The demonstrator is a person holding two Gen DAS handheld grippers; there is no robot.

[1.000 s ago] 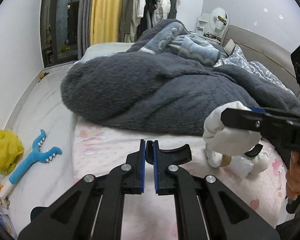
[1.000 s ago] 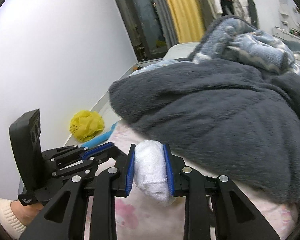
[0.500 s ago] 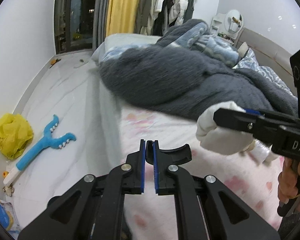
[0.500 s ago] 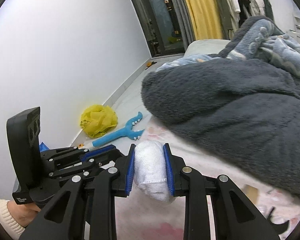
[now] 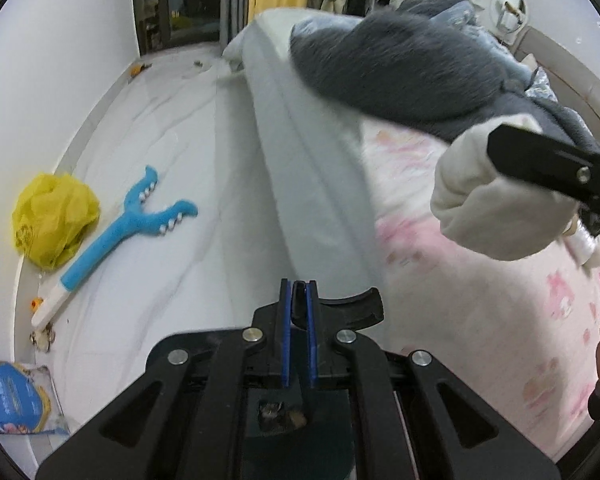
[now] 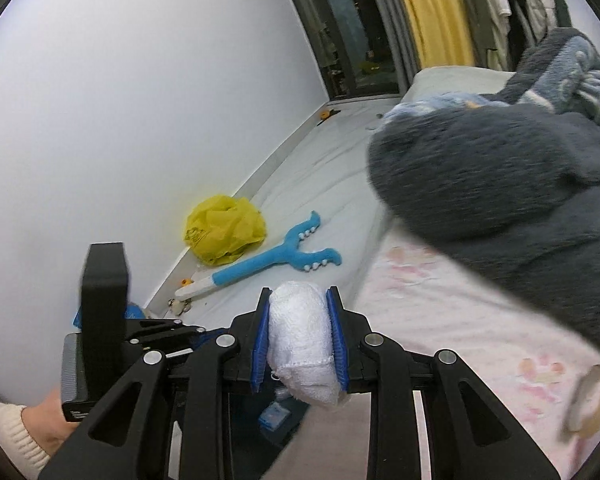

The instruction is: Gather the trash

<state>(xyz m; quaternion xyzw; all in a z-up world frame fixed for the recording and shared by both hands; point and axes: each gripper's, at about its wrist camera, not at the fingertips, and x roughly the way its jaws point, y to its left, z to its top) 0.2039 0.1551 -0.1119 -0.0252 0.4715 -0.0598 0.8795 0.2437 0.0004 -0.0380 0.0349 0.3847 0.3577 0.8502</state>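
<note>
My right gripper [image 6: 300, 332] is shut on a white wad of cloth-like paper [image 6: 300, 344], which bulges out below the blue pads. In the left wrist view the same wad [image 5: 480, 208] hangs over the pink bed sheet [image 5: 480, 320], at the right under the black finger. My left gripper [image 5: 299, 296] is shut on a thin black curved piece [image 5: 360, 308] that sticks out to the right of its pads. It hovers over the bed's edge, and its body [image 6: 100, 312] shows at the left of the right wrist view. On the floor lies a crumpled yellow plastic bag [image 5: 54, 220] [image 6: 224, 232].
A blue forked plush toy [image 5: 132, 224] [image 6: 276, 260] lies beside the yellow bag. A blue packet [image 5: 12, 396] sits by the wall. A dark grey blanket [image 5: 400, 64] [image 6: 500, 180] covers the bed. A tape roll [image 6: 592, 400] lies on the sheet.
Both grippers have swung left from over the bed to its edge, each keeping its grip. The floor with the yellow bag and blue toy now fills more of both views.
</note>
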